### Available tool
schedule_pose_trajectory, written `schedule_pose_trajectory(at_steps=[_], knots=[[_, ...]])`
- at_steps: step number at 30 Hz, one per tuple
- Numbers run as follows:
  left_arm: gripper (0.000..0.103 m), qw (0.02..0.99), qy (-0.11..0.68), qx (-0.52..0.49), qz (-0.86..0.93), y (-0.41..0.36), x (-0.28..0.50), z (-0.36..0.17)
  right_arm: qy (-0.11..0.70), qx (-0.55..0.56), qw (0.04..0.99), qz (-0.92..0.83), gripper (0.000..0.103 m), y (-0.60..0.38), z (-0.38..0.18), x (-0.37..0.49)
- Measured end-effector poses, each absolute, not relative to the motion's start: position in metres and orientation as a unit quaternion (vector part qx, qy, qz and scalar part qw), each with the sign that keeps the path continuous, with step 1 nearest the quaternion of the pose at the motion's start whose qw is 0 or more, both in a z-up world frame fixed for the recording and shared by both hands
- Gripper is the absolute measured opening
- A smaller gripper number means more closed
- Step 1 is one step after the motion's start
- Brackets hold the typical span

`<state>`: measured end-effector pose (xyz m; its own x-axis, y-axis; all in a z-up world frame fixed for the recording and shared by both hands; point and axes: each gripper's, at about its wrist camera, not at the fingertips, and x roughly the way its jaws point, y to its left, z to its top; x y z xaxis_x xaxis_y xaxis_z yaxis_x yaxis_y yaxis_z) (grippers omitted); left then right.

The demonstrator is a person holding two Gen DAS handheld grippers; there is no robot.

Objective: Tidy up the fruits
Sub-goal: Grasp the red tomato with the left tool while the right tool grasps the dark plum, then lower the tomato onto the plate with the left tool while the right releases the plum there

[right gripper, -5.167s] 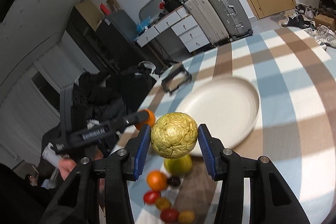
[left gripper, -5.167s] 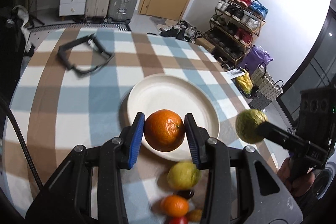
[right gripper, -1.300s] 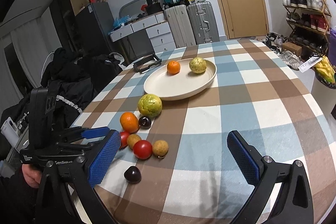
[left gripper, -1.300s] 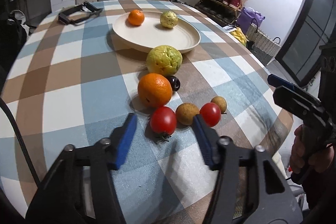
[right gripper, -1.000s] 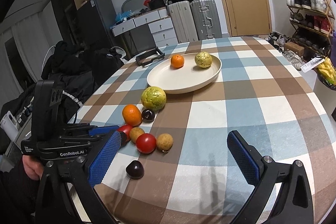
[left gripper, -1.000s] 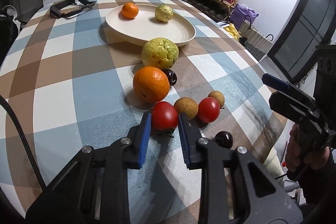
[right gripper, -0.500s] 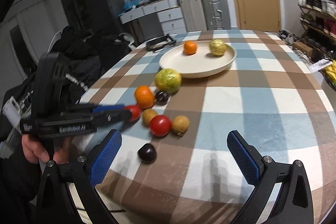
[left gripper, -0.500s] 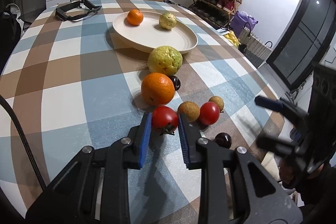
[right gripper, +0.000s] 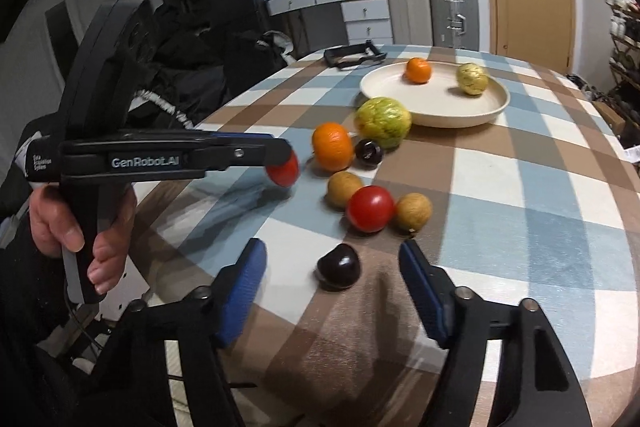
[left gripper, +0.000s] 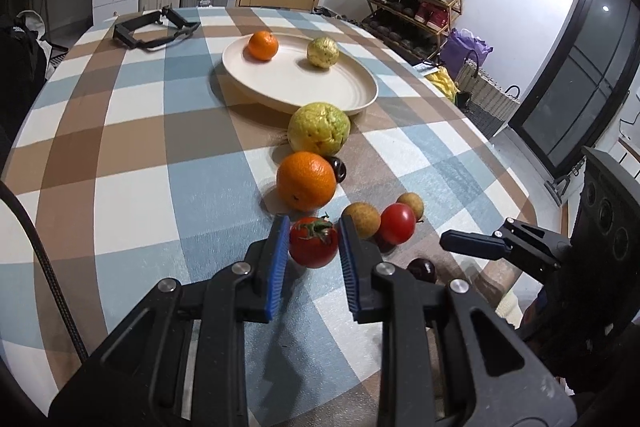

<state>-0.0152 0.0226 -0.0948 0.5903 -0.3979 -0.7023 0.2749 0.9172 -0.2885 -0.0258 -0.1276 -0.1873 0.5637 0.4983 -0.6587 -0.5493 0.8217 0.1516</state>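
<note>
My left gripper [left gripper: 313,255] is shut on a red tomato [left gripper: 313,242] with a green stem and holds it just above the checked tablecloth; the tomato also shows in the right wrist view [right gripper: 283,169]. My right gripper [right gripper: 332,281] is open, its jaws on either side of a dark plum [right gripper: 338,266] that lies on the cloth. The cream plate [left gripper: 352,95] further back holds a small orange [left gripper: 263,45] and a yellow bumpy fruit [left gripper: 323,52]. A large yellow-green fruit [left gripper: 319,128], an orange [left gripper: 306,181], a second tomato [left gripper: 397,223] and two brown fruits lie between.
A black frame-like object [left gripper: 154,29] lies at the table's far left. The table edge curves close on the right [left gripper: 532,211]. Another dark plum [left gripper: 338,168] sits beside the orange. Suitcases, drawers and a shoe rack stand beyond the table.
My left gripper has lifted the tomato slightly off the cloth. My right gripper has come down and forward around the dark plum and its jaws have narrowed.
</note>
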Motion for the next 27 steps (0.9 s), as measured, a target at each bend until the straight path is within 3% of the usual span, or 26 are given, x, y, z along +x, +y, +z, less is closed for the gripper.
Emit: schedule_pose_trajectory(at_steps=[6, 8, 9, 27], knots=[[0.021, 0.886, 0.417, -0.072, -0.188, 0.021, -0.013, -0.102, 0.37, -0.048, 0.879, 0.296, 0.045, -0.12, -0.194, -0.022], [0.021, 0.886, 0.418, -0.074, -0.188, 0.022, -0.013, -0.102, 0.367, -0.057, 0.883, 0.288, 0.029, -0.119, -0.195, -0.023], [0.021, 0.886, 0.418, -0.075, -0.188, 0.021, -0.012, -0.103, 0.365, -0.063, 0.885, 0.282, 0.026, -0.119, -0.195, -0.023], [0.023, 0.877, 0.433, -0.076, -0.193, 0.014, -0.003, -0.11, 0.357, -0.042, 0.888, 0.287, 0.024, -0.127, -0.193, -0.025]])
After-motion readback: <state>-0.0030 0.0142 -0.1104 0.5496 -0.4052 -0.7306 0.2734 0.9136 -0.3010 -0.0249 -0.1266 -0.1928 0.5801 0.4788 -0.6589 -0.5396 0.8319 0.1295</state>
